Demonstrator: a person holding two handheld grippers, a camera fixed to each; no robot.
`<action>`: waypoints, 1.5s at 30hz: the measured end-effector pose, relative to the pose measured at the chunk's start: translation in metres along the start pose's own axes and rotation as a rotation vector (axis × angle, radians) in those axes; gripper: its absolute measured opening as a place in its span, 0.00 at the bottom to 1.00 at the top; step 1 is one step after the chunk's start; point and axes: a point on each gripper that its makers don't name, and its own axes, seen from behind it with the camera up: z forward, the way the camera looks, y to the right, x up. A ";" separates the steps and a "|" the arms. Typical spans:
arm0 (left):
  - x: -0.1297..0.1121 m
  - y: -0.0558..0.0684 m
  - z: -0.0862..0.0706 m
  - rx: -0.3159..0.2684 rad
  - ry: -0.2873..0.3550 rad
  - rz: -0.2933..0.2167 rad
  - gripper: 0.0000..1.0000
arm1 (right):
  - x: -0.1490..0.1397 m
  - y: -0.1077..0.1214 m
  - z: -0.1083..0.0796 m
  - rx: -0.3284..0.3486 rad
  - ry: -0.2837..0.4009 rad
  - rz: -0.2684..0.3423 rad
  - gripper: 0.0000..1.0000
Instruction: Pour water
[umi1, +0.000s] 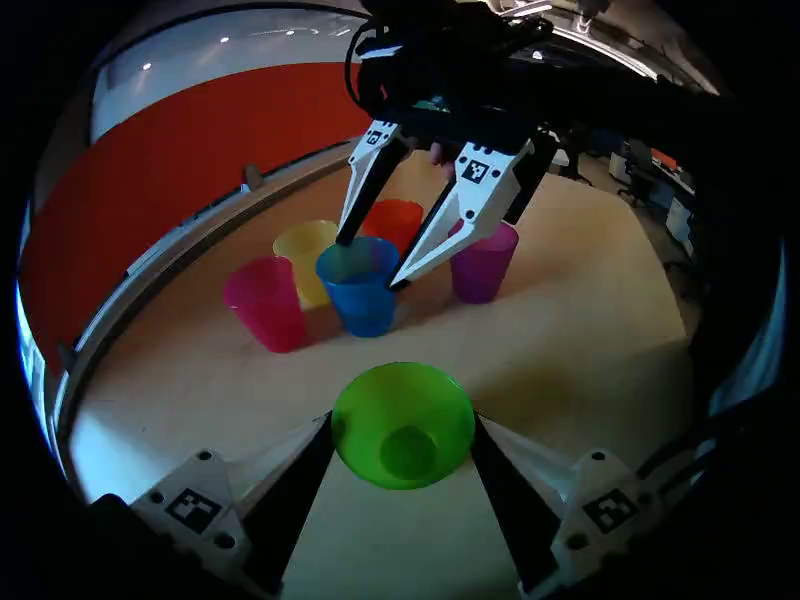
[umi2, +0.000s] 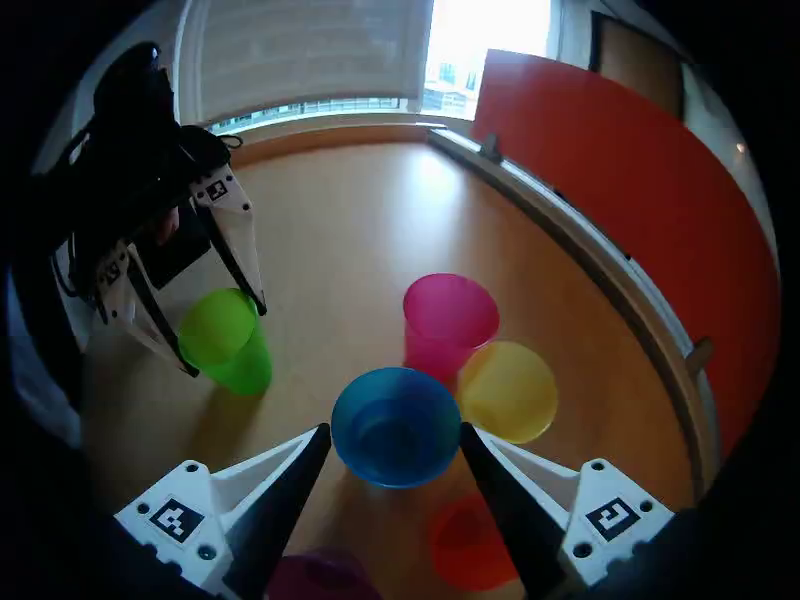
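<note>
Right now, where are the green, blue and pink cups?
green cup (umi1: 403, 428), left gripper view, inner wall near bottom.
blue cup (umi2: 396, 428), right gripper view, inside bottom.
pink cup (umi2: 450, 312), right gripper view, inside the mouth.

The green cup (umi1: 403, 425) was translucent plastic, upright on the wooden table (umi1: 580, 330), its mouth open and its bottom showing bare and dry. It sat between the fingers of the left gripper (umi1: 403, 432), which pressed on both its sides. The blue cup (umi2: 396, 425), also translucent plastic, stood upright well apart from the green one, clasped on both sides by the right gripper (umi2: 394, 432). Whether it held water could not be told.
</note>
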 end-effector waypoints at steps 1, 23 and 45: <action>0.000 0.000 0.000 0.000 0.000 -0.001 0.90 | 0.000 0.000 0.001 0.000 -0.002 -0.001 1.00; -0.003 -0.002 0.002 -0.004 0.002 -0.015 0.89 | -0.006 -0.001 0.013 0.002 -0.036 0.001 1.00; -0.002 0.001 0.002 -0.004 0.012 -0.023 0.87 | -0.004 -0.001 0.014 0.002 -0.024 0.032 0.94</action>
